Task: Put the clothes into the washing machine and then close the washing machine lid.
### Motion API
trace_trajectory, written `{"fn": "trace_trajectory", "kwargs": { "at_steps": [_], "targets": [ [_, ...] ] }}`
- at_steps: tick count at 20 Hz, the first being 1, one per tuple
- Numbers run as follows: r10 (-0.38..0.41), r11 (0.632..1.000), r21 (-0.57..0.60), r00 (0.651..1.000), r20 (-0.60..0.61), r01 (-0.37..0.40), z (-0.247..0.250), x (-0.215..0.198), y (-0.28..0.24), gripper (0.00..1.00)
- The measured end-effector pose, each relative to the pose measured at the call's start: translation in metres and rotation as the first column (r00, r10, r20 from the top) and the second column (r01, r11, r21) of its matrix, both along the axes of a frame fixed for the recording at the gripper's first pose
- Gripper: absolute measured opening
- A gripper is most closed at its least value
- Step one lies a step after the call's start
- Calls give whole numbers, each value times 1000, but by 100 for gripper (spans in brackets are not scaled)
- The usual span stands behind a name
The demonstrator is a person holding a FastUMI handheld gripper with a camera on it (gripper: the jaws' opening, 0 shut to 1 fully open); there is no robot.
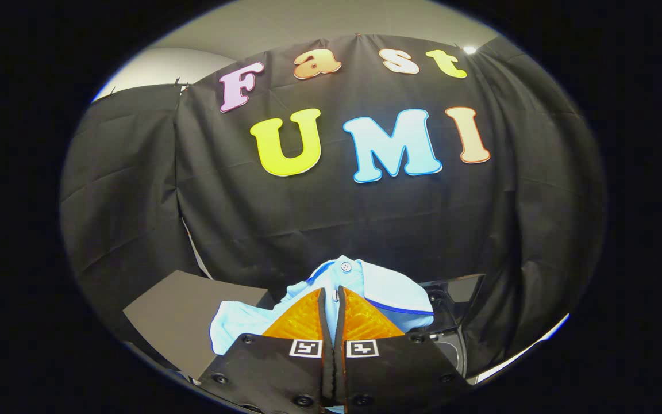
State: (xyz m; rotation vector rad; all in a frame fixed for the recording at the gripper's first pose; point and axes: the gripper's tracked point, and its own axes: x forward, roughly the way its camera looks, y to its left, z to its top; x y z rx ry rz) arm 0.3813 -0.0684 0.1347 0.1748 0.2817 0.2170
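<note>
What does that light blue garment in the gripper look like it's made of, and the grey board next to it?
The shirt, pinched in the gripper, looks like soft woven cloth, probably cotton: matte, creased, with a button and darker blue trim. The board looks like stiff matte card or plastic: flat with straight edges.

The gripper (331,299) has two wedge-shaped fingers with a ribbed surface. Each finger sits on a dark plate with round screws — and one small square black-and-white marker.

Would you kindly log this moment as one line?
claw: shut on light blue shirt | shirt: lifted, draped | washing machine: beyond, right
</note>
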Motion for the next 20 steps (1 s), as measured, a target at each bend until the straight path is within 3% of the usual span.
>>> {"fn": "trace_trajectory", "kwargs": {
  "at_steps": [11, 20],
  "targets": [
    [-35, 998, -46, 997, -71, 32, -61, -5, -24, 1],
    [-36, 996, -83, 980, -197, 20, -145, -6, -21, 1]
  ]
}}
